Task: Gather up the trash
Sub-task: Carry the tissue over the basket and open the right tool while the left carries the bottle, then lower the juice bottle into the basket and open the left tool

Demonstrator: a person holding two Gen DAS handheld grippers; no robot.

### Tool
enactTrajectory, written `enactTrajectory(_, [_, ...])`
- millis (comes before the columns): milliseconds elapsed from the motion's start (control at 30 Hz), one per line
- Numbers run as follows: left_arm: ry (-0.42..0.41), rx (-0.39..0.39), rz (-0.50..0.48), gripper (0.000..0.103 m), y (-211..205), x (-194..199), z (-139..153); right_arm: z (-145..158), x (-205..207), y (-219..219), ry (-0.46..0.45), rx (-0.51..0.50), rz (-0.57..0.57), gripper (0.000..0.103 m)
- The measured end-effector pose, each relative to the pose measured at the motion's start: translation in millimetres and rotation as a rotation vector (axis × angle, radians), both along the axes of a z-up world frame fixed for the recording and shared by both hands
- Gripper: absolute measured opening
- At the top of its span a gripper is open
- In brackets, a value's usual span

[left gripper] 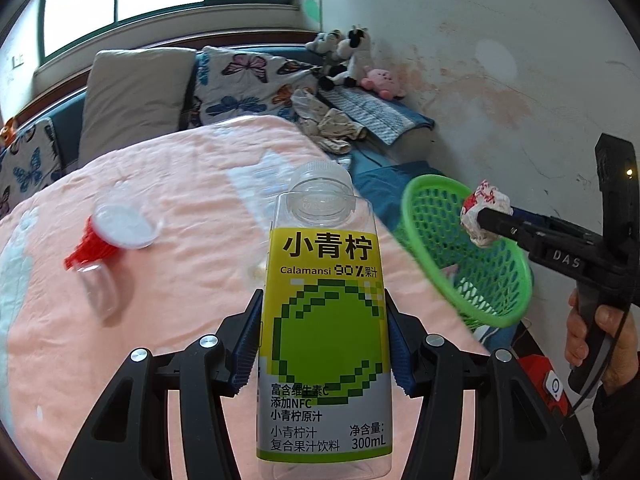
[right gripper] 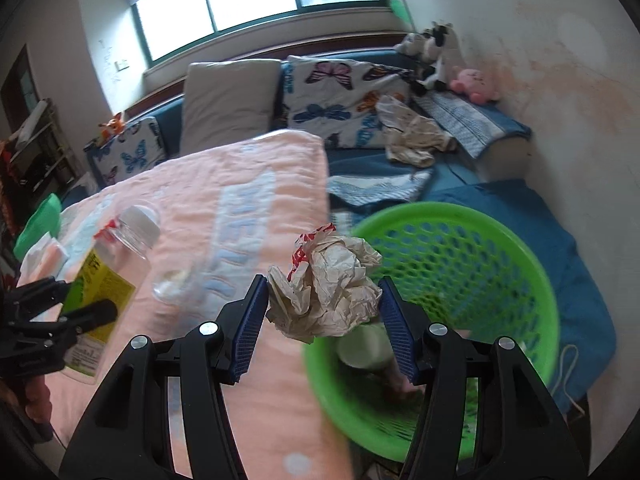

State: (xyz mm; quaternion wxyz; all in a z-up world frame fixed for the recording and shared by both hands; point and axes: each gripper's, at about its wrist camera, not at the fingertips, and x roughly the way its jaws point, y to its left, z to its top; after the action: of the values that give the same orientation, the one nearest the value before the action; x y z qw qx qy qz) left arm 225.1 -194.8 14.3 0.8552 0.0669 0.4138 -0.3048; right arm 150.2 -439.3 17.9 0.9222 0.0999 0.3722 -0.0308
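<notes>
Both hands loaded, mid-carry toward the bin.

Left claw: clenched on a calamansi juice bottle, clear plastic with a yellow-green label, cap pointing away from the claw, pads pressing its two sides. Bottle looks empty. It hangs above the pink blanket on the bed.

Right claw: grasping a crumpled paper wrapper, whitish with red print, wedged between the blue pads. No earlier view to say more of the jaws.

Green mesh basket: ahead and to the right of the right claw, its near rim just under the wrapper; something pale already lies in its bottom. From the left claw it sits well off to the right.

Still on the blanket, left of and beyond the left claw: a clear bottle with red label, lying on its side.

Step in hand, as I judge it: dropping the wrapper. Next move calls for carrying it clear over the rim, then loosening the right claw; the juice bottle follows, swung right to the same basket.
</notes>
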Motion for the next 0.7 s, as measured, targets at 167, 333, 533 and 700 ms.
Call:
enactTrajectory(167, [0.007,0.0,-0.061,0.053,-45,-4,0,-11,-18,-35,0.024,0.001,-0.066,0.063])
enactTrajectory(333, [0.029,-0.004,-0.102,0.053,-85,-6,-5,-19,-33,-60,0.033,0.019,-0.114,0.072])
enactTrajectory(533, [0.043,0.007,-0.156,0.053,-130,-12,-13,-22,-50,-83,0.025,0.038,-0.151,0.074])
enactTrajectory(700, [0.053,0.028,-0.175,0.053,-156,-13,-20,-21,-61,-95,0.016,0.048,-0.163,0.075])
